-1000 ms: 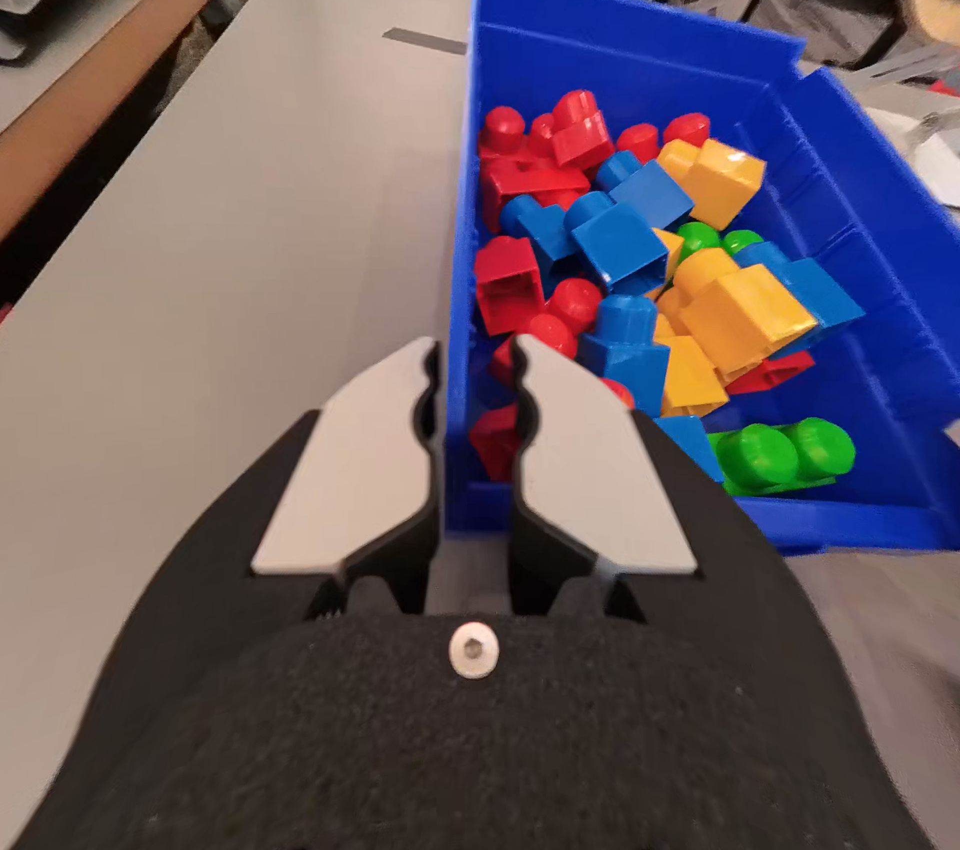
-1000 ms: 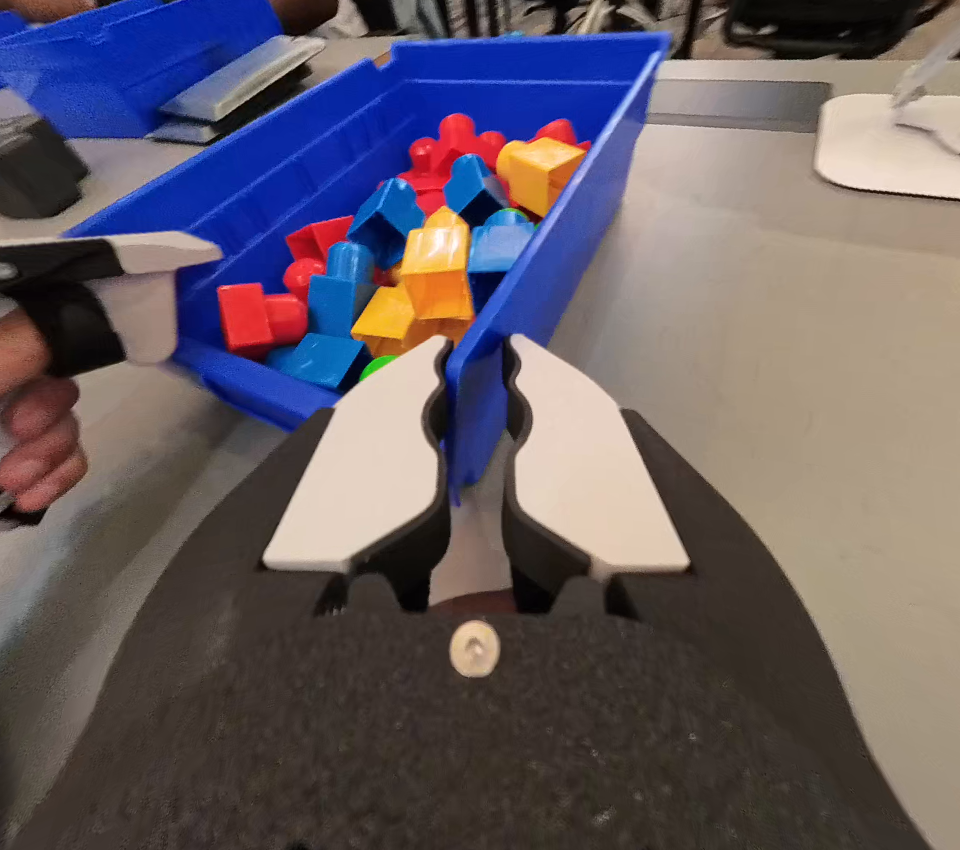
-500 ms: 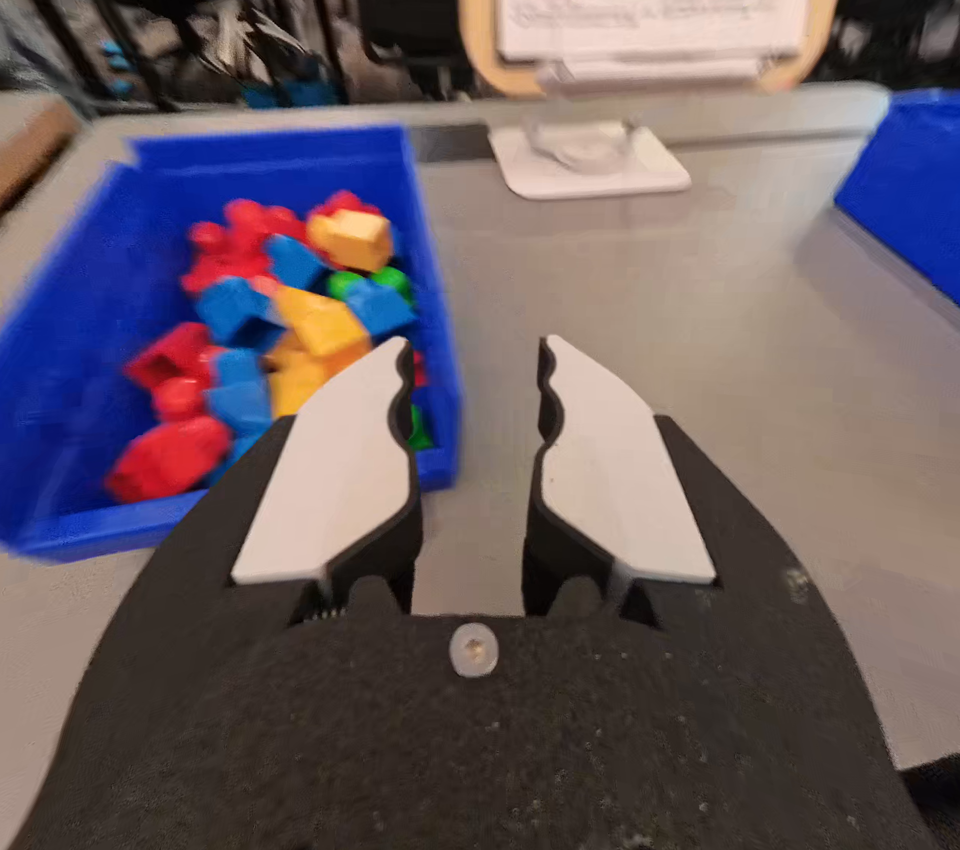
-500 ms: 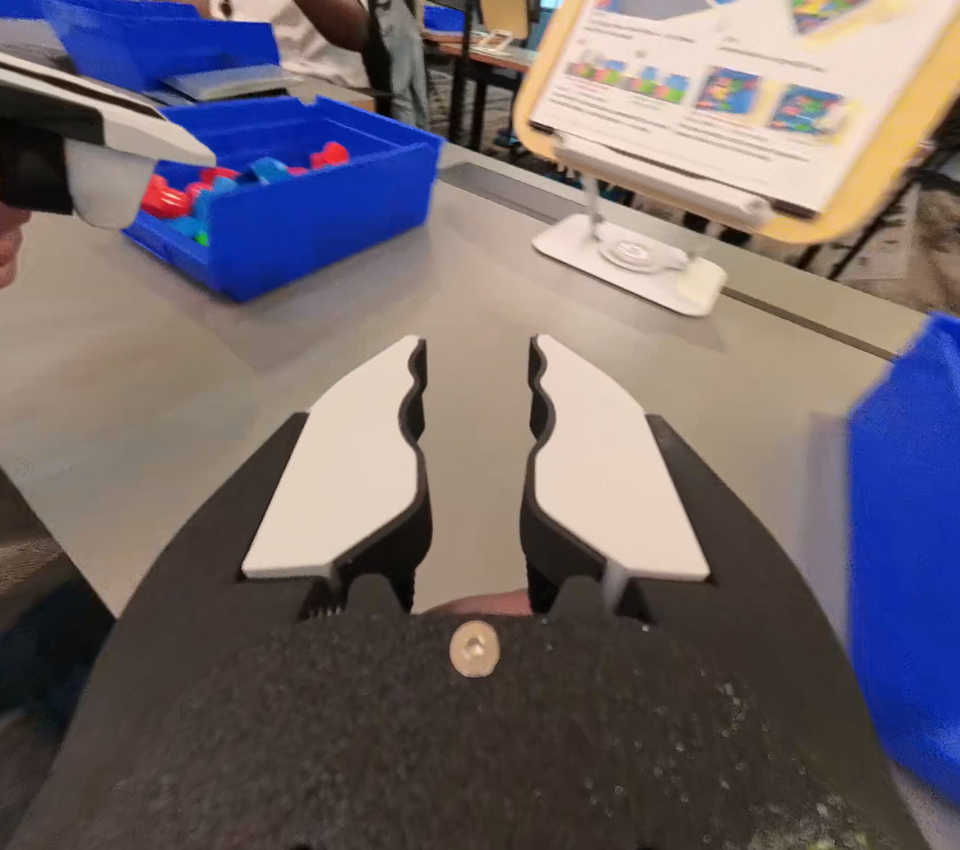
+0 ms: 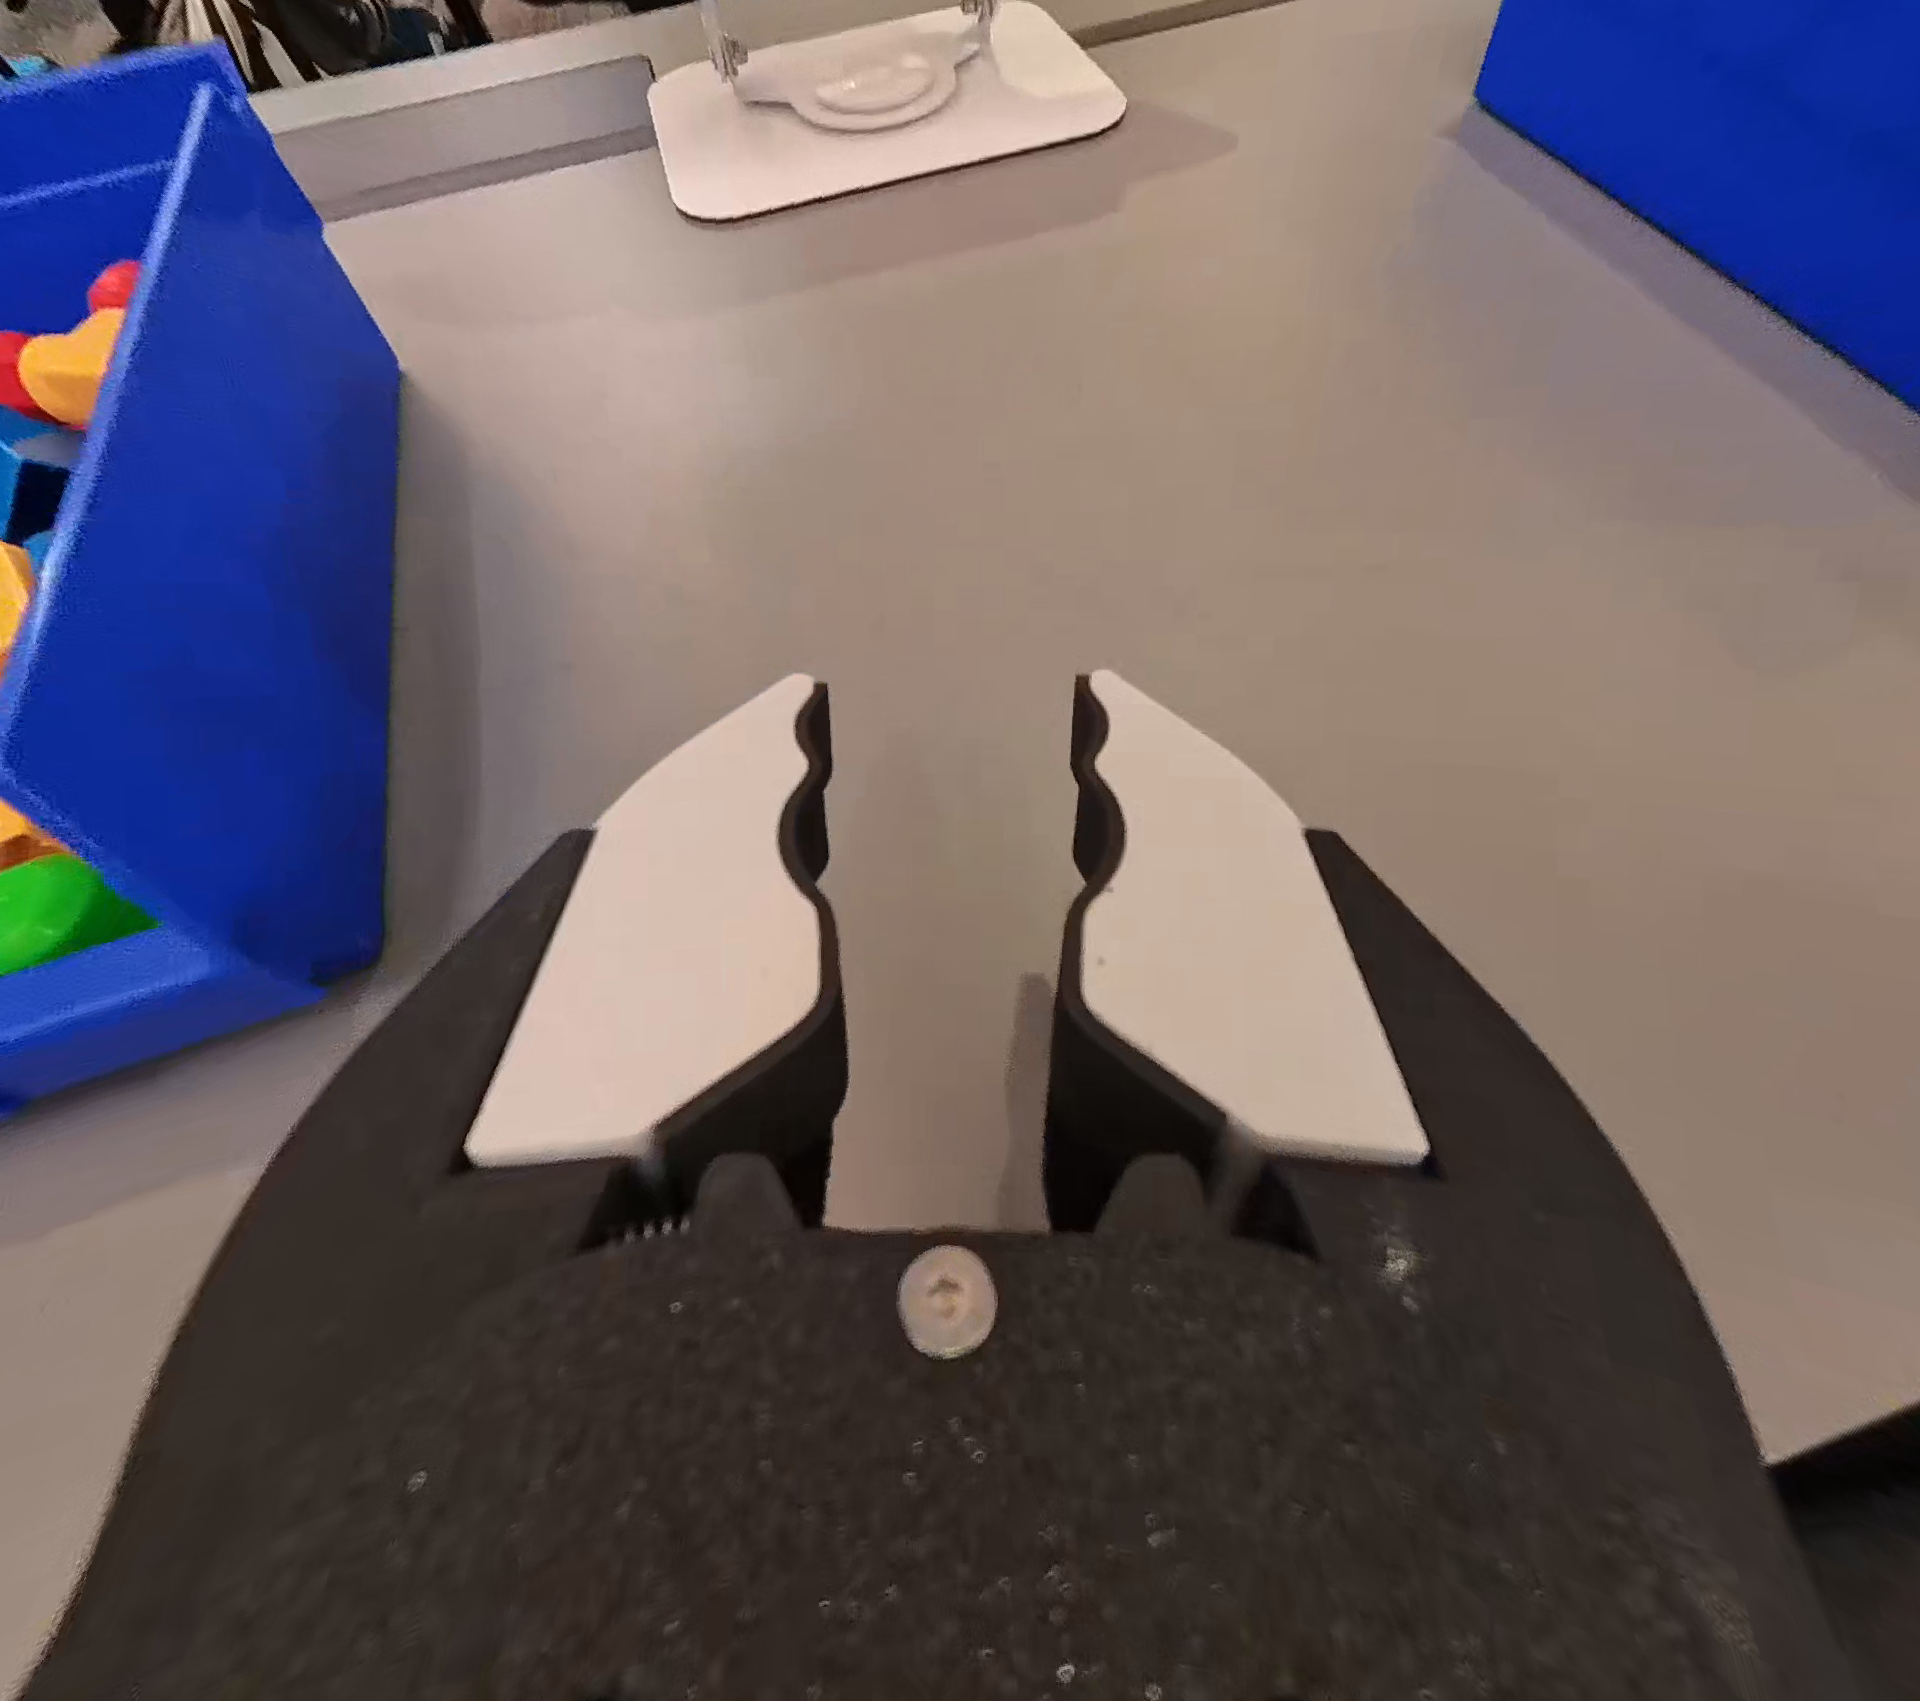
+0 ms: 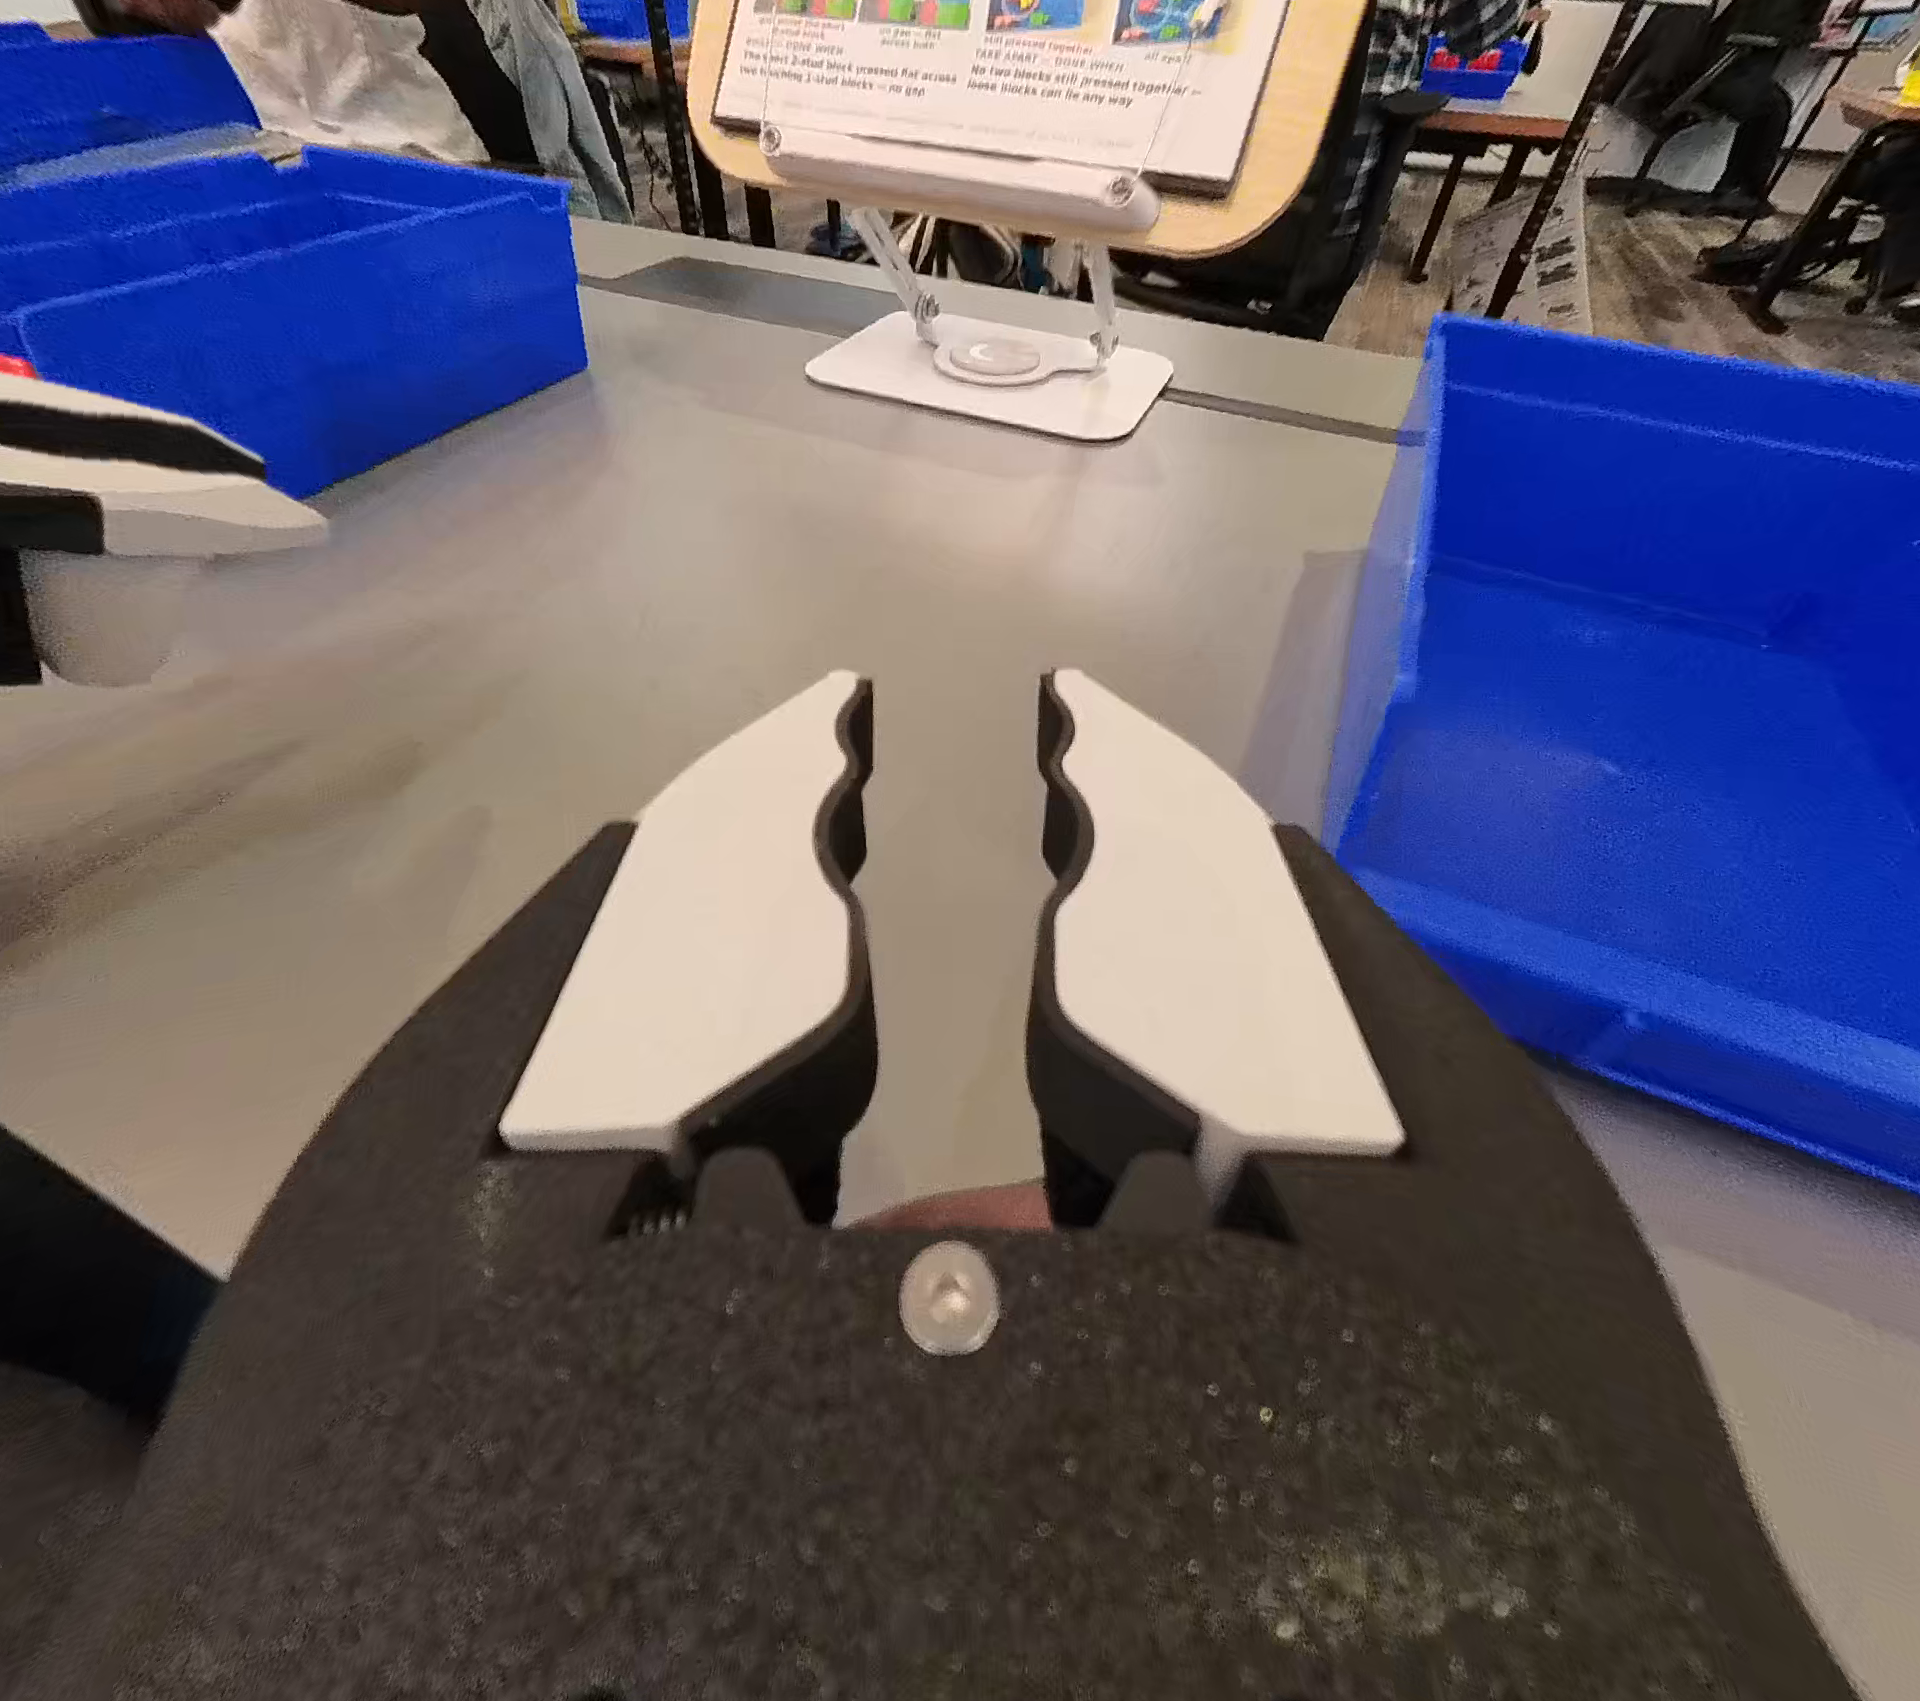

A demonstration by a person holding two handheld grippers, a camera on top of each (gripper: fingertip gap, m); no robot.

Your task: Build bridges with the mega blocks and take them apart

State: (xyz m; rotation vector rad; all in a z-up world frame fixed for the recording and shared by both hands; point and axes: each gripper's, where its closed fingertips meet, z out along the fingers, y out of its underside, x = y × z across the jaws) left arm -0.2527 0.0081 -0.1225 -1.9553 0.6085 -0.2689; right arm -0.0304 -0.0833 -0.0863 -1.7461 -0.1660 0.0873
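With nothing yet gripped, the left claw (image 5: 948,685) and right claw (image 6: 954,677) both hover parted and empty over the bare grey worktop (image 5: 1195,446), likely the building area; the mega blocks (image 5: 62,373) lie in the blue bin (image 5: 239,612) at the frame's left edge.

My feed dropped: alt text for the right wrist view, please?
Right hand-held gripper open and empty over a grey table. Empty blue bin at right, another bin at left, an instruction stand ahead.
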